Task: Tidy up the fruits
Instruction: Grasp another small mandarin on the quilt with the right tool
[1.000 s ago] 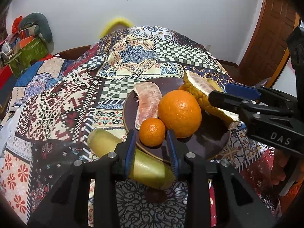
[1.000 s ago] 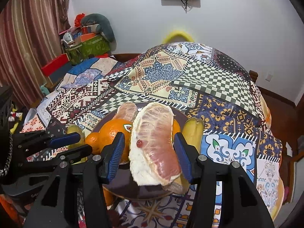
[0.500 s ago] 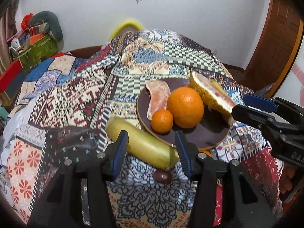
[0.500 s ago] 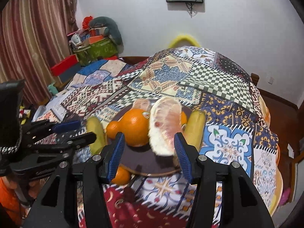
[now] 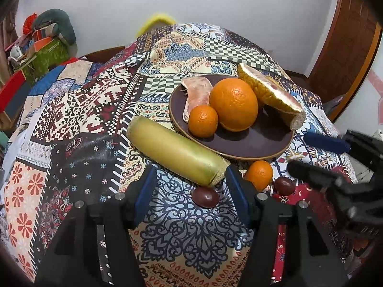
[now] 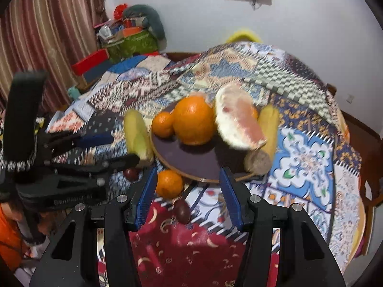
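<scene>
My left gripper (image 5: 189,179) jaws opening, nothing pinched; banana (image 5: 176,151) lies free on cloth, leaning on plate (image 5: 251,148) rim. Risk I see: it rolls off rim, knocks dark plum (image 5: 205,196) or loose mandarin (image 5: 259,175) toward table edge. Pomelo wedge (image 5: 270,93) overhangs plate's right rim, could tip out. My right gripper (image 6: 189,186) parted, empty. Left view shows peeled segment (image 5: 196,93) behind big orange (image 5: 233,104). Right view alone shows second banana (image 6: 270,126) behind wedge, though blurred.

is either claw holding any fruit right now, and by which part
Nothing is held. The left claw is opening, clear of the banana; the right claw is empty.
</scene>
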`<state>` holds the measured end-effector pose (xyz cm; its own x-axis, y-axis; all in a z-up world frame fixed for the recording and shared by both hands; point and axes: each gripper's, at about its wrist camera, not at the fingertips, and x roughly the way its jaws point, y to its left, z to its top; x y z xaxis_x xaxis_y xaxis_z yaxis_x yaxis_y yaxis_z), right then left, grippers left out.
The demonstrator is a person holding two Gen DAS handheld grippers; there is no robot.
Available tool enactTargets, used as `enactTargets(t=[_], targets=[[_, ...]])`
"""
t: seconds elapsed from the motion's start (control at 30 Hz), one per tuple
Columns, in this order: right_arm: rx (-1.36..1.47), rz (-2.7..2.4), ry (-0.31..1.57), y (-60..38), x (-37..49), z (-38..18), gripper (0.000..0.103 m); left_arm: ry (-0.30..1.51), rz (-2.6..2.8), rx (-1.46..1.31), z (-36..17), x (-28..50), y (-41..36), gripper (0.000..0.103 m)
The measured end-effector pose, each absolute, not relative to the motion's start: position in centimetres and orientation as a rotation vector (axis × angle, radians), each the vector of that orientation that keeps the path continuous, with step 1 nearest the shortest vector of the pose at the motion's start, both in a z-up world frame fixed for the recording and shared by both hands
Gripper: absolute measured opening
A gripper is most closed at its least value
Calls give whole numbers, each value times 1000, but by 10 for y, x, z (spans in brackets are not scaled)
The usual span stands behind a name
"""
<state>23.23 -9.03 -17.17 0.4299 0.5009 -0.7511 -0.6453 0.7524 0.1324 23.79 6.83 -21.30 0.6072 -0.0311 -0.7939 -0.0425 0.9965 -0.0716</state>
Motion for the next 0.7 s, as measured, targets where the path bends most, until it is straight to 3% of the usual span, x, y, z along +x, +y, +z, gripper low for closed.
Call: enactTargets(t=[0.4, 0.53, 0.7], targets=[[-227, 774, 930, -67, 235, -190, 47, 937, 76, -170, -218, 234, 105, 59], [-232, 783, 954, -64, 234, -194, 38, 926, 35, -150, -213, 232, 95, 59], [-208, 784, 976, -65, 237, -200, 35, 929, -17, -91, -215, 233, 73, 59]])
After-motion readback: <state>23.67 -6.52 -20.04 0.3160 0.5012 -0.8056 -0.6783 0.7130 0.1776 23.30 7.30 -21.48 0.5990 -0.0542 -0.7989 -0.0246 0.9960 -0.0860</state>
